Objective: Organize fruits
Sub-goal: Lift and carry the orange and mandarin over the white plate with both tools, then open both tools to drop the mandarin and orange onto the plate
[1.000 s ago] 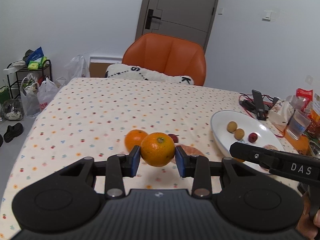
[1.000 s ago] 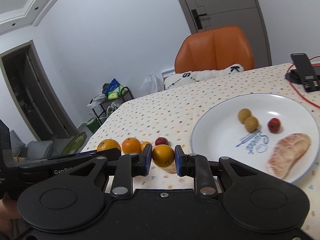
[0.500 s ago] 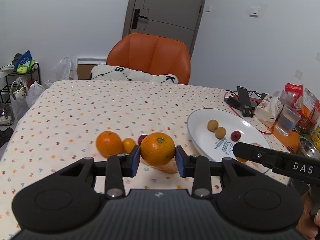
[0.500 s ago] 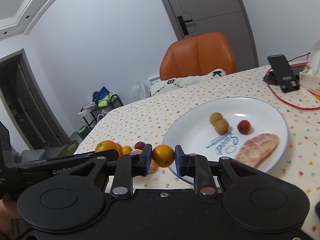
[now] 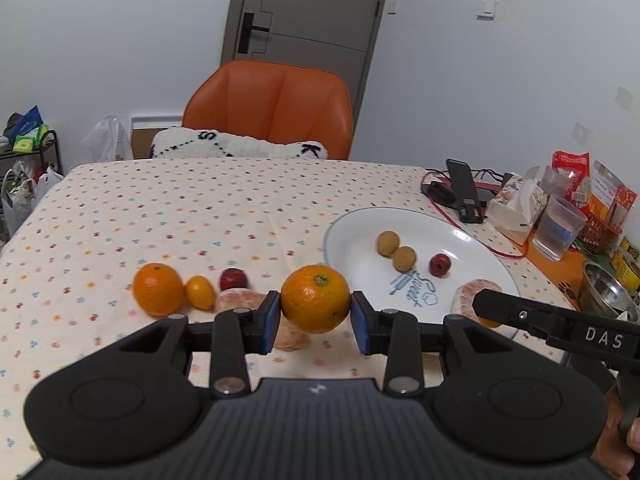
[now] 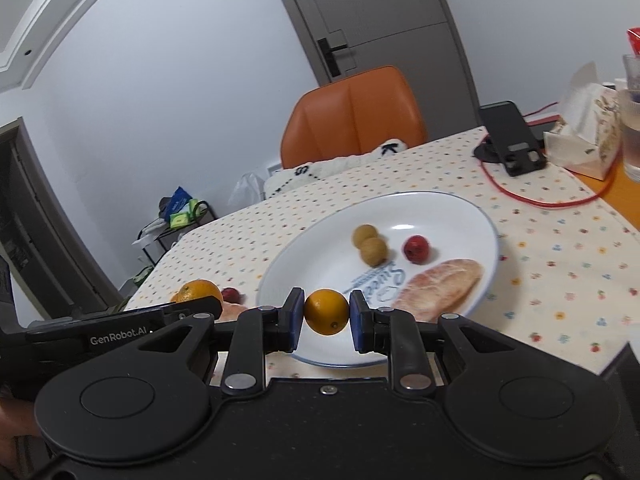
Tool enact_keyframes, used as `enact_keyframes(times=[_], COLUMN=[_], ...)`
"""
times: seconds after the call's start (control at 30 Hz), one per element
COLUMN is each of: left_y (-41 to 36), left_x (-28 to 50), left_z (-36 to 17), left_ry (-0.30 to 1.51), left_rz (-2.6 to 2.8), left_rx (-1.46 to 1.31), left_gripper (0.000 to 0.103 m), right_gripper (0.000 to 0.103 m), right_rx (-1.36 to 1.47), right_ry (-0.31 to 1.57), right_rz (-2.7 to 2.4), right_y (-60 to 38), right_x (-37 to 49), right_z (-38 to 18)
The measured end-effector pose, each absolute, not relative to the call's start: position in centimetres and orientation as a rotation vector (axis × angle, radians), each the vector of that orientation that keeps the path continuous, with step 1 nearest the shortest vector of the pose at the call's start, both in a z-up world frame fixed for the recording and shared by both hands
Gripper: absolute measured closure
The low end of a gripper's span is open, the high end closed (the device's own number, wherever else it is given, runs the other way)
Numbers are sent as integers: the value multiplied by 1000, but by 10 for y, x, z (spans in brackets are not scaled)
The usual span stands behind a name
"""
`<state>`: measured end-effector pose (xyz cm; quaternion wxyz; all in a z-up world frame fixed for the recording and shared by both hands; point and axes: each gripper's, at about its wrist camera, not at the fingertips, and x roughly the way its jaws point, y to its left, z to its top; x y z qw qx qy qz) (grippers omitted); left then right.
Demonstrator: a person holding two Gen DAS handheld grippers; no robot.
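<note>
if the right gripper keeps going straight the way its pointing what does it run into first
Probably the white plate. The right gripper, shut on a small orange, points over the plate's near rim toward the two brown fruits. Depth is unclear, so its height above the plate is uncertain.

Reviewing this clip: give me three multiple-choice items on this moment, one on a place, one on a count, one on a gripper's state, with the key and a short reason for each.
1. Where does the peeled citrus piece near the right gripper lie?
A. on the white plate
B. on the orange chair
C. in the steel bowl

2. How many small brown round fruits are on the plate?
A. none
B. two
C. five

3. What is the left gripper doing?
A. open and empty
B. shut on the phone stand
C. shut on a large orange

Key: 1 A, the piece rests inside the plate's rim. 2 B, two sit side by side beside a red fruit. 3 C, both pads press the orange's sides.
</note>
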<state>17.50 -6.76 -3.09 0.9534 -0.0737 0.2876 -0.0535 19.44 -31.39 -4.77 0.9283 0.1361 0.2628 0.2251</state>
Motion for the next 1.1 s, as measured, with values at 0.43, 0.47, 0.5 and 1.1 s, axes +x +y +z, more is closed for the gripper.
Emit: enact_keyframes(times=[0.43,0.47,0.5,1.1], left_y=[-96,-97,-98,-116], left_x=[187,188,190,202], left_z=[-35,-35,-35,-37], left_ry=[593,593,593,604], left_rz=[-162,-163,-163,-168], left_rx=[-130,-129,-128,-93], left_gripper=[67,67,67,61], right_gripper=[80,75,73,49], right_rx=[312,315,320,335], right_ry=[540,540,538,552], right_rz=[433,438,438,392], right_y=[-332,-331,-331,-349], right_x=[197,199,199,193], right_z=[-53,-53,-54,-60])
